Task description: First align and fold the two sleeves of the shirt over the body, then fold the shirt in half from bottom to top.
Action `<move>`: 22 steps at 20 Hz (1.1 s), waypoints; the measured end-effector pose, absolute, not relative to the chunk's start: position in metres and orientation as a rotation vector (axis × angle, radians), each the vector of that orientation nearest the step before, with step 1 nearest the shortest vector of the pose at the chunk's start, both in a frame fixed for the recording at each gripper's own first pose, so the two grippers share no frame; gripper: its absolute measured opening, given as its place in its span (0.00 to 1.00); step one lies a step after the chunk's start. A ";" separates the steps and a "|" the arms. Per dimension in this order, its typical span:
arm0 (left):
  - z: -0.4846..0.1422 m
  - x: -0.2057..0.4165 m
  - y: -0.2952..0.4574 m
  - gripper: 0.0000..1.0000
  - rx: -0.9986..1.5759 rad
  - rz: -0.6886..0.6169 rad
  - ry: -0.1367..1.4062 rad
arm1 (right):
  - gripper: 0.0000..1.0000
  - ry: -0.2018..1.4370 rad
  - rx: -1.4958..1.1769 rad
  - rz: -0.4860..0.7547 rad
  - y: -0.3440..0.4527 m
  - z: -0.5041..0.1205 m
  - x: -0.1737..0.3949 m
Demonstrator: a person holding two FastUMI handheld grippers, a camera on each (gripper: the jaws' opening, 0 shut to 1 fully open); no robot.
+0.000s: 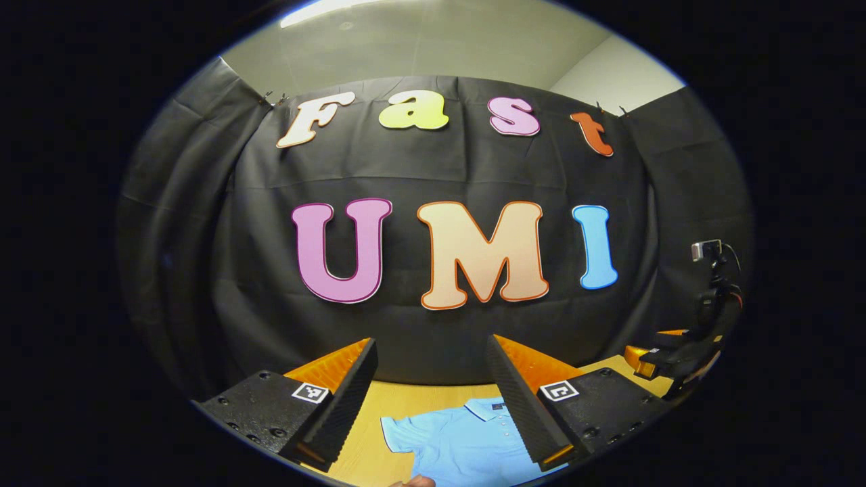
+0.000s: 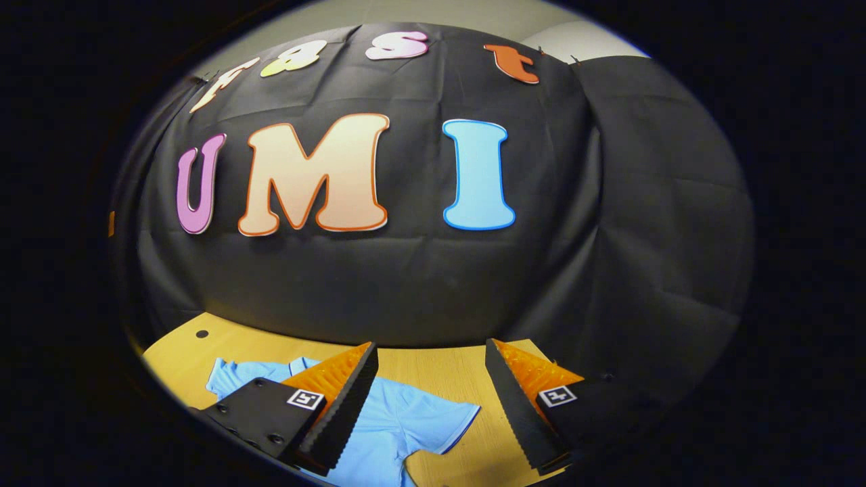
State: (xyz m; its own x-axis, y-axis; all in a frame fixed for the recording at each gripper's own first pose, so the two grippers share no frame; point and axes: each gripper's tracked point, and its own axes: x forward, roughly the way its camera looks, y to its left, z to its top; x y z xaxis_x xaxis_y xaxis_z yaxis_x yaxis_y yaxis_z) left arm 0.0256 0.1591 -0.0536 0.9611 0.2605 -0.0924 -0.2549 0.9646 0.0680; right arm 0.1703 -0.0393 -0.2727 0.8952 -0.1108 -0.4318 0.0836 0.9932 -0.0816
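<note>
Fingers of the left gripper (image 1: 431, 399) and right gripper (image 2: 429, 406) stand wide apart, gripping nothing, raised above a wooden table (image 2: 433, 368). Below them a light blue polo shirt (image 1: 467, 439) lies flat, sleeves spread. Beyond hangs black cloth (image 2: 406, 277).

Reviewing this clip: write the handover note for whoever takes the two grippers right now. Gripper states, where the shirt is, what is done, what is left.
Left gripper: open, holding nothing, raised above the table, aimed at the booth wall.
Right gripper: open, holding nothing, also raised.
Shirt: light blue polo lying flat on the wooden table, collar toward the wall. Both short sleeves are spread outward; one sleeve lies between the right gripper's fingers in the right gripper view.
Done: nothing folded yet, as far as visible.
Left: fold both sleeves over the body, then fold bottom to top.
</note>
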 end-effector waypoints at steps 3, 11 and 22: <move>-0.061 0.027 0.168 0.96 0.041 0.272 0.117 | 0.99 0.527 -0.053 -0.116 -0.043 -0.310 0.177; -0.077 0.028 0.187 0.97 0.040 0.290 0.159 | 0.99 0.718 -0.093 -0.166 -0.062 -0.409 0.180; -0.098 0.032 0.190 0.97 0.010 0.290 0.218 | 0.99 0.962 -0.025 -0.247 -0.082 -0.513 0.159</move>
State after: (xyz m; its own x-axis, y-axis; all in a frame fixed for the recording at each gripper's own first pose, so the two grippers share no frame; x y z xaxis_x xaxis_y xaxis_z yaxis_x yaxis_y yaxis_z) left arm 0.0318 0.1898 -0.0984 0.9350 0.2843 -0.2121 -0.2821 0.9585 0.0413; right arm 0.1591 -0.0824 -0.5130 0.5459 -0.2191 -0.8087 0.1973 0.9717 -0.1301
